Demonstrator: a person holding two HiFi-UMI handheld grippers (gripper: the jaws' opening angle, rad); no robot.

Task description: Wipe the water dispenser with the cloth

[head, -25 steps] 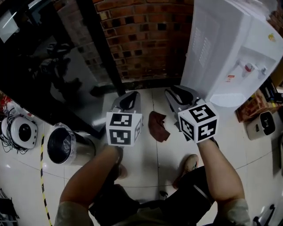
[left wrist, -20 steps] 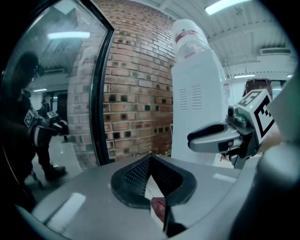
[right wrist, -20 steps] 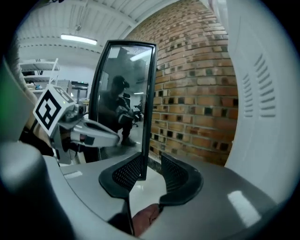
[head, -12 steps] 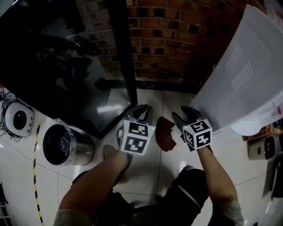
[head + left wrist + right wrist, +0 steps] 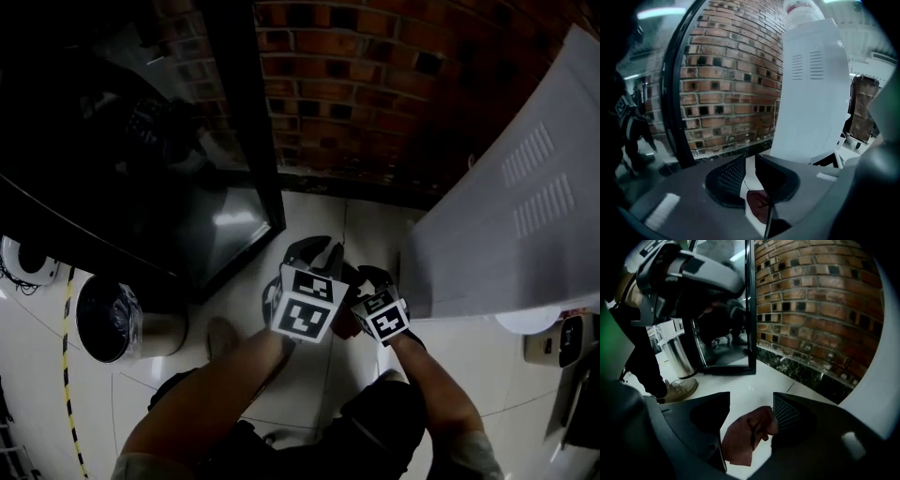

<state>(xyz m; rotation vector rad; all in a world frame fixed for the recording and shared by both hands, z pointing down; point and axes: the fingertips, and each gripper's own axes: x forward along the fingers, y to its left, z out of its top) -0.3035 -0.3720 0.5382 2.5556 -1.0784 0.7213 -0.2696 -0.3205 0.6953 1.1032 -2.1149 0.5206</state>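
The right tongs [image 5: 751, 399] are spread wide, having just been opening. The crumpled reddish-brown cloth [image 5: 745, 437] is seen between their jaws, lying ungripped on the white tiled floor [image 5: 740, 376]. The left tongs [image 5: 750, 160] are parted only narrowly, with nothing held. The tall white water dispenser [image 5: 811, 93] is seen near the red brick wall [image 5: 726, 93].

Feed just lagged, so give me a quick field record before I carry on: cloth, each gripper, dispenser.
cloth: reddish-brown, crumpled on the white floor tiles, not gripped
right gripper: jaws wide, just been opening, cloth between them, not clamped
left gripper: jaws a narrow gap apart, empty, cloth beyond them
water dispenser: white, upright beside the brick wall
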